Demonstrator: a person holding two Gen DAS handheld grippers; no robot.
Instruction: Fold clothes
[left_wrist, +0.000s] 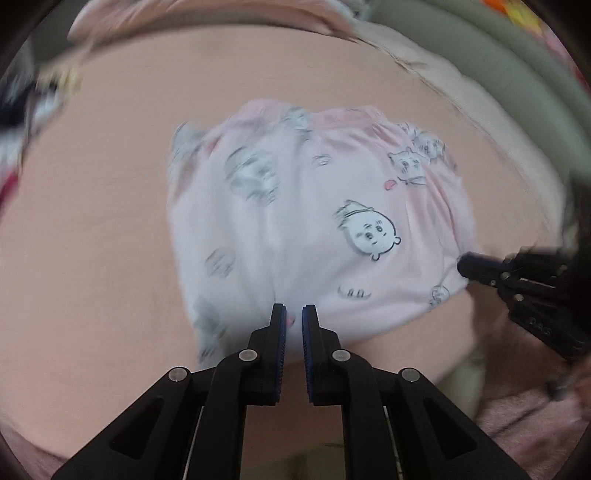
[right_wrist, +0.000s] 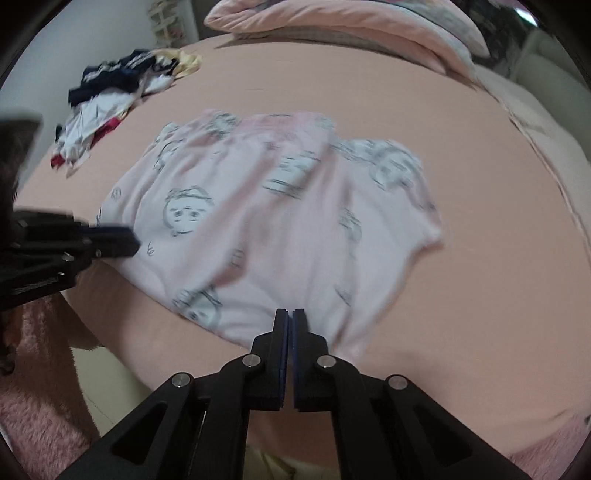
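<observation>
Your left tool (left_wrist: 293, 321) pinches the near hem of the pink shorts (left_wrist: 314, 229) on the bed (left_wrist: 92, 221); your right tool (right_wrist: 290, 325) is clenched on that hem too.

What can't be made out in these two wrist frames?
- Left wrist view: prints on the left half of the pink garment, motion blur.
- Right wrist view: whether the right hand-held gripper pinches fabric, its own fingers hide the contact.
- Right wrist view: items in the clothes pile, small and tangled.
</observation>
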